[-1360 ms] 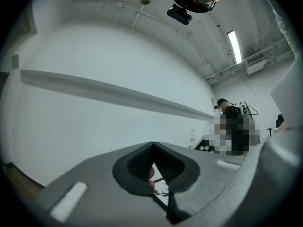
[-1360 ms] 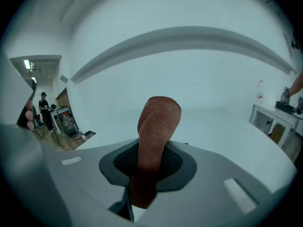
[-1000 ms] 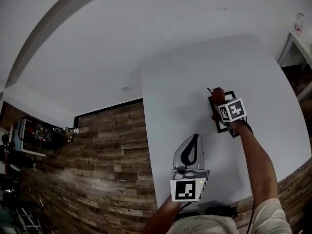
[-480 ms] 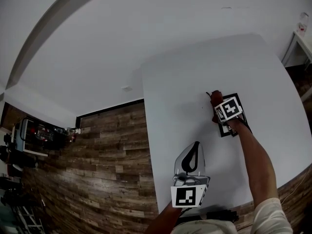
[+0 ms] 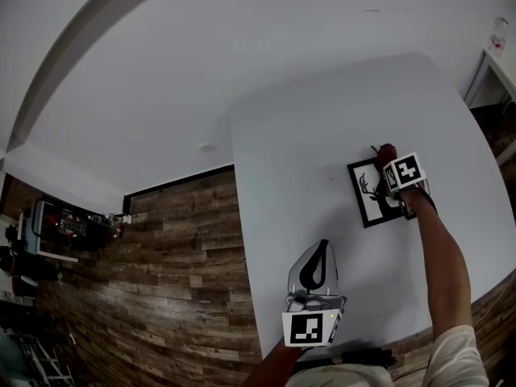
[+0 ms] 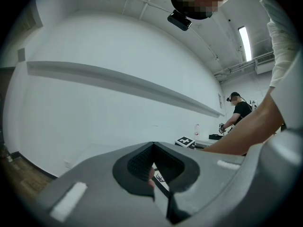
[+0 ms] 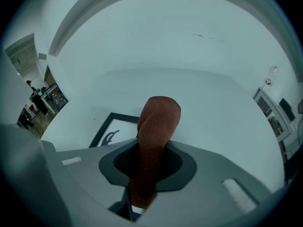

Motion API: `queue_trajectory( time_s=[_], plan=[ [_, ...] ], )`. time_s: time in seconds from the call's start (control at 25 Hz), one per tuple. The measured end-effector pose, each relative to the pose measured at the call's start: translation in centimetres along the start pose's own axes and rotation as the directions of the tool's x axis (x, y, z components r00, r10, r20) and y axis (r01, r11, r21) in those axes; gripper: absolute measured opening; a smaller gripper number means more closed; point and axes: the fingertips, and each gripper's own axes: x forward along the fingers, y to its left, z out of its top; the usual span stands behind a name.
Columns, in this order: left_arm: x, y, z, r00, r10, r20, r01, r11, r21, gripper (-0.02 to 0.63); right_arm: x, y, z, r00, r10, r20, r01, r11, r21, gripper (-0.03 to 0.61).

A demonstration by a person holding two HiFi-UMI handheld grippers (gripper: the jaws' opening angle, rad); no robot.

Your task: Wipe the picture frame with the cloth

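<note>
Two handheld tongs work over a pale desk. The left tongs hover at 6 o'clock in the head view. Their jaws are pressed together on nothing, and they are well apart from the picture frame. The frame, black with a deer silhouette, lies flat on the desk at about 3 o'clock. The right tongs sit at its 1 o'clock corner, clamped on a rust-red cloth that sticks out beyond the tips.

Risks, as a judgement:
- **Frame sliding:** nothing steadies the frame, since the left tongs are far from it. A firm stroke could push it across the smooth desk or turn it instead of cleaning it.
- **Wiping the wrong surface:** the cloth is already at the frame's corner, so a stroke carried further toward 1 o'clock would run off onto bare desk.
- **Losing the cloth:** only a narrow fold is pinched, so dragging might pull it from the jaws.
- **Scraping:** pressing too low could scrape the hard tips on the picture.

Count: two tongs, one cloth, one picture frame, one desk.
</note>
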Motion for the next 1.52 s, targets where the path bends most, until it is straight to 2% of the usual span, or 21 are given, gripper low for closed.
queue_trajectory(
  time_s=[0.2,0.36,0.52,0.72,0.84,1.12,1.52],
  plan=[
    [0.3,-0.5,-0.6,0.999,-0.02,-0.034,0.02,1.0,0.017,0.0,-0.9,-2.6,-1.0,0.999,-0.036,-0.011,0.036,0.999,0.034,0.106],
    [0.6,-0.8,-0.4,0.999,-0.023,-0.022,0.024,1.0,0.012,0.0,-1.7,-2.1,-0.5,1.0,-0.025,0.014,0.024,0.999,0.026,0.106],
    [0.9,-1.0,0.4,0.999,-0.012,0.034,0.013,1.0,-0.028,0.002,-2.8,2.3,0.4,0.995,0.069,0.068,-0.07,0.997,0.016,0.106],
    [0.8,-1.8,0.1,1.0,-0.026,0.007,0.027,1.0,-0.006,0.002,-2.5,8.7,-0.3,0.981,0.189,0.049,-0.187,0.982,-0.029,0.105],
    [0.5,-2.1,-0.1,0.999,-0.031,-0.006,0.031,1.0,0.0,0.0,-1.7,10.9,-0.9,0.976,0.218,0.022,-0.217,0.975,-0.052,0.106],
    [0.3,-1.6,0.2,1.0,-0.018,0.011,0.018,1.0,-0.014,0.002,-0.7,9.5,-2.1,0.984,0.178,-0.017,-0.179,0.983,-0.037,0.106],
    [0.1,-2.1,-0.3,0.999,-0.039,-0.011,0.039,0.999,-0.014,0.0,-2.5,0.5,-4.7,0.998,0.021,-0.06,-0.021,1.0,0.0,0.106]
  ],
)
